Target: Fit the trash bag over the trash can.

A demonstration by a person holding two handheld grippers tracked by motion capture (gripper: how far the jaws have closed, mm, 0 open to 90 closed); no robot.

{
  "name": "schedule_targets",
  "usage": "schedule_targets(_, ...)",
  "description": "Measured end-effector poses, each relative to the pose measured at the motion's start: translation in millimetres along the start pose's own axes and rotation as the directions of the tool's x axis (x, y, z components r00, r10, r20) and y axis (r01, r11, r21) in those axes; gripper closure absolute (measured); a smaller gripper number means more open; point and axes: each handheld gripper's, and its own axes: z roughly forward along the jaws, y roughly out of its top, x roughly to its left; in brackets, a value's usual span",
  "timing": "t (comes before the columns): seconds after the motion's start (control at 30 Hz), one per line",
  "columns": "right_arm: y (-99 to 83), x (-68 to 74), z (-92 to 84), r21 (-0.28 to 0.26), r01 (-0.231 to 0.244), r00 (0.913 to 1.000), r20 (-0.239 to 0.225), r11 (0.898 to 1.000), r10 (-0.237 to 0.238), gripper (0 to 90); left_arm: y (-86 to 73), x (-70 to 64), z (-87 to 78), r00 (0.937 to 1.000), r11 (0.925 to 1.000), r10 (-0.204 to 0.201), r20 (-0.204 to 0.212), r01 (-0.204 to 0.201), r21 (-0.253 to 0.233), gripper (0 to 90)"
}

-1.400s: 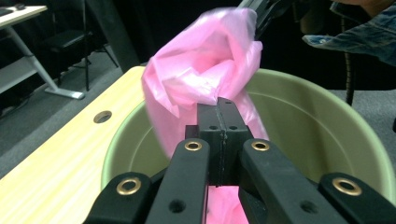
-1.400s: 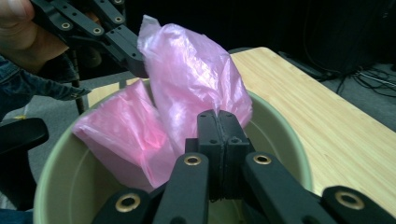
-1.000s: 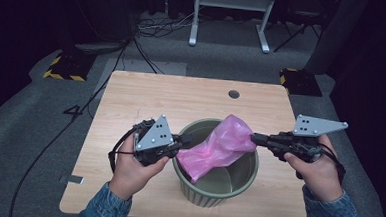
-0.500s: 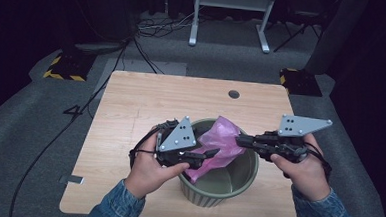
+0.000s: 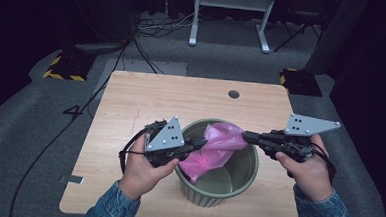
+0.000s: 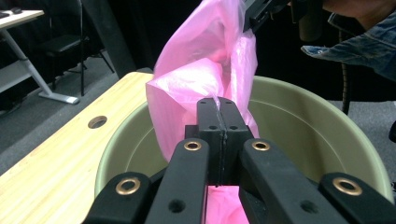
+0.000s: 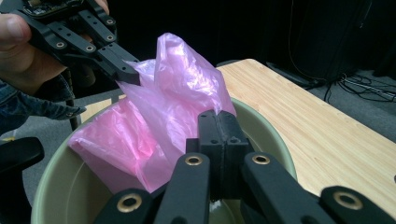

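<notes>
Since a second ago you have lowered the pink bag from standing tall above the bin to drooping into it, and your left gripper has just opened and closed again on the film. Its fingers are now pressed together, pinching the bag at the bin's left rim. Your right gripper pinches the bag's upper edge above the bin's far rim. The bin stands at the worktop's near edge.
</notes>
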Motion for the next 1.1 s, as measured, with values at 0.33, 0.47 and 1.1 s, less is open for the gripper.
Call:
schedule_targets(0.33,-0.1,-0.1,0.4,-0.015,-0.016,0.9996,-0.023,1.0,0.016,90.0,-7.2,2.1,-10.8,0.9987,0.9976,-0.045,0.024,0.046,-0.052,90.0)
schedule_targets(0.47,2.2,-0.7,4.3,-0.014,-0.021,0.9995,-0.022,1.0,0.021,90.0,-10.0,2.3,-15.3,0.9964,0.9953,-0.072,0.046,0.075,-0.062,90.0)
schedule_targets(1.1,13.4,-3.2,7.3,0.023,-0.006,0.9991,-0.042,1.0,0.007,90.0,11.7,9.9,-30.4,0.9971,0.9963,0.009,-0.075,-0.016,-0.085,56.4)
